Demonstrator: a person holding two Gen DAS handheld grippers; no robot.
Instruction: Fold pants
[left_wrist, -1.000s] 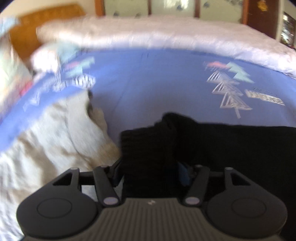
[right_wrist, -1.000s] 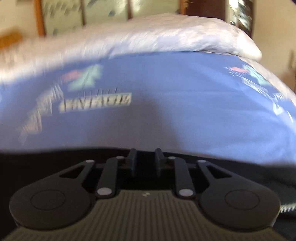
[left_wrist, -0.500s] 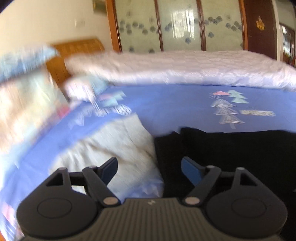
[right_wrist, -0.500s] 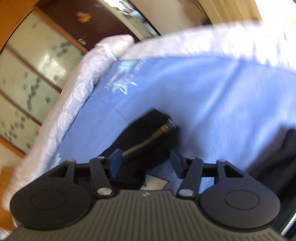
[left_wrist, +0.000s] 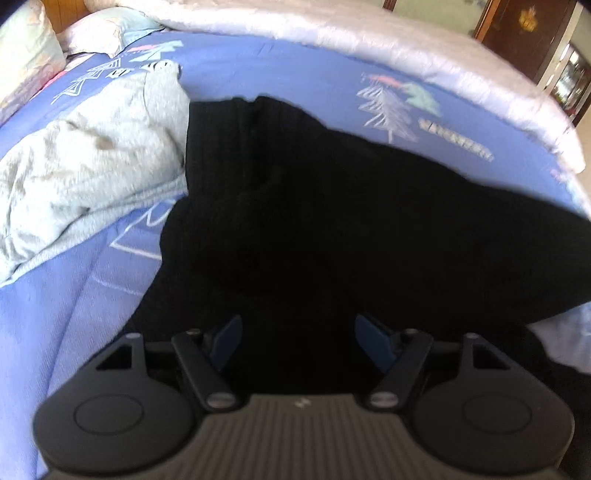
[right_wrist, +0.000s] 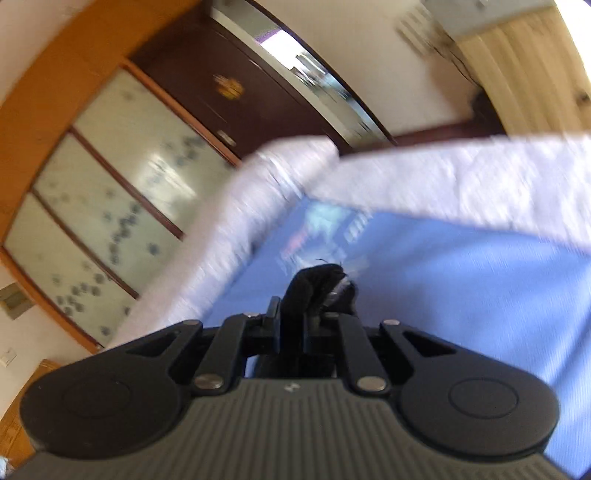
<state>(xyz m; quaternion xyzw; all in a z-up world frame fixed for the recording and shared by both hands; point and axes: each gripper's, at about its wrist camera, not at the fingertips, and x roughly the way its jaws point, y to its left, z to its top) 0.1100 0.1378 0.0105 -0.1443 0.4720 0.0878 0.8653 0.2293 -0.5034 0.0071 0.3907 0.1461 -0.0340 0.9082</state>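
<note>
Since a second ago, right tool (right_wrist: 295, 325) closed, pinching black pants (left_wrist: 314, 206); left tool (left_wrist: 297, 341) gapes, closing, over them. Folding barely begun.

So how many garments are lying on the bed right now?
2: black pants spread across the middle, a pale crumpled garment beside them toward the pillows. More could lie outside the views.

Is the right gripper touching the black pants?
Touching. The right wrist view shows the right gripper closing on a bunch of the black pants, the cloth pinched between its fingers.
</note>
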